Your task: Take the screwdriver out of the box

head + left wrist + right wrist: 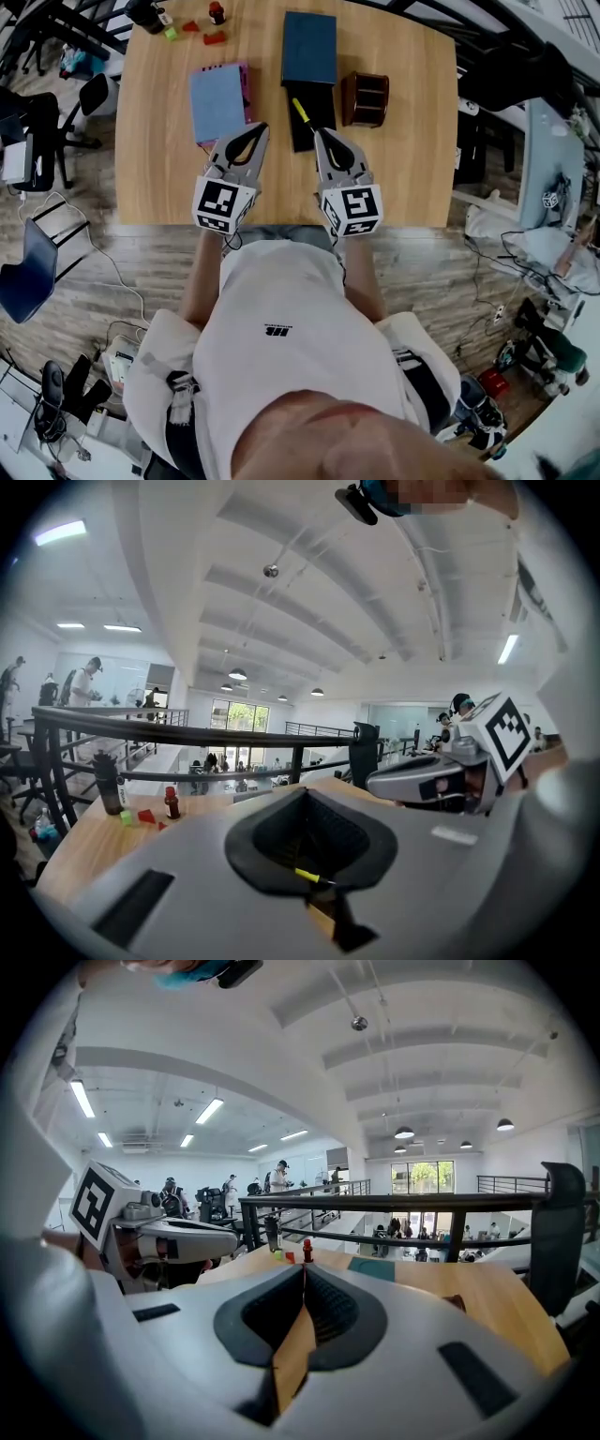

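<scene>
White T-shirt [281, 319] on the person fills the near view, at the edge of the pale wooden desk [159, 159]. Two grey handheld grippers sit over its near part. The left gripper [255, 128] and the right gripper [323, 134] each have their fingers pressed together on nothing. Just past the right one lies the open dark-blue box [309, 47]. Its black tray [319, 103] holds the yellow-handled screwdriver [300, 110].

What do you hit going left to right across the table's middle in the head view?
blue notebook → open black box holding the screwdriver → brown wooden holder
</scene>
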`<state>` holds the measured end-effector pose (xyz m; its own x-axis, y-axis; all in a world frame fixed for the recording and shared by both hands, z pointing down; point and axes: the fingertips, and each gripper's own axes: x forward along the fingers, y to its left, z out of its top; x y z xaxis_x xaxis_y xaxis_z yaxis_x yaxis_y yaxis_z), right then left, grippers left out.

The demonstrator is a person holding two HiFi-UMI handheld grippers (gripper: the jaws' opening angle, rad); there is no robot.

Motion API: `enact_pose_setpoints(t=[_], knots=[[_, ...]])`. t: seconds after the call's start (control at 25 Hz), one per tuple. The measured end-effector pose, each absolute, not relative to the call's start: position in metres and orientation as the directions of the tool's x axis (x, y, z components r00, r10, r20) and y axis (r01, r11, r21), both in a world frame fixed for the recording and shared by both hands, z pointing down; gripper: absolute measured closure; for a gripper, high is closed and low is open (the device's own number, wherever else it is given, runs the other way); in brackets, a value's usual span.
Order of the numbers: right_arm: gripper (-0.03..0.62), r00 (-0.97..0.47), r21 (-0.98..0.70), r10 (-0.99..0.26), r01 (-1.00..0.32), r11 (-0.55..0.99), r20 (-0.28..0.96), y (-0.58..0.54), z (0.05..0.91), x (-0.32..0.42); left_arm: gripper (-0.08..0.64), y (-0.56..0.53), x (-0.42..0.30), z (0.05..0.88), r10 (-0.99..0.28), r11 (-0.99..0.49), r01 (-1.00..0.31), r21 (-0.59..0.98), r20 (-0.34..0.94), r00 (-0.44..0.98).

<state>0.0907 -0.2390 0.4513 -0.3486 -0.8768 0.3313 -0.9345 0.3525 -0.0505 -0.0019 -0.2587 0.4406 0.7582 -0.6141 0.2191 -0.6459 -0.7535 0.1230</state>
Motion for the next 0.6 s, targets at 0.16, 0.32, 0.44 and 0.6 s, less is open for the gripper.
enact_pose_setpoints(t=[0.16,0.32,0.44,0.6], knots=[[0.595,-0.353,-0.058,-0.867,-0.933,0.356,0.352,-0.250,0.465,0.099,0.557,-0.268,0.006,0.451,-0.614,-0.747,-0.651,0.136,0.233,0.754],[0.595,-0.359,-0.062,-0.858,-0.930,0.363,0.368,-0.261,0.477,0.106,0.557,-0.278,0.014,0.463,-0.614,-0.741,-0.656,0.145,0.249,0.749],[0.573,-0.374,-0.065,-0.841,-0.923,0.380,0.391,-0.266,0.489,0.109,0.557,-0.282,0.018,0.473,-0.615,-0.734,-0.662,0.150,0.268,0.742],[0.555,-0.390,-0.076,-0.819,-0.915,0.397,0.421,-0.272,0.508,0.113,0.558,-0.286,0.024,0.489,-0.610,-0.730,-0.667,0.147,0.299,0.734]])
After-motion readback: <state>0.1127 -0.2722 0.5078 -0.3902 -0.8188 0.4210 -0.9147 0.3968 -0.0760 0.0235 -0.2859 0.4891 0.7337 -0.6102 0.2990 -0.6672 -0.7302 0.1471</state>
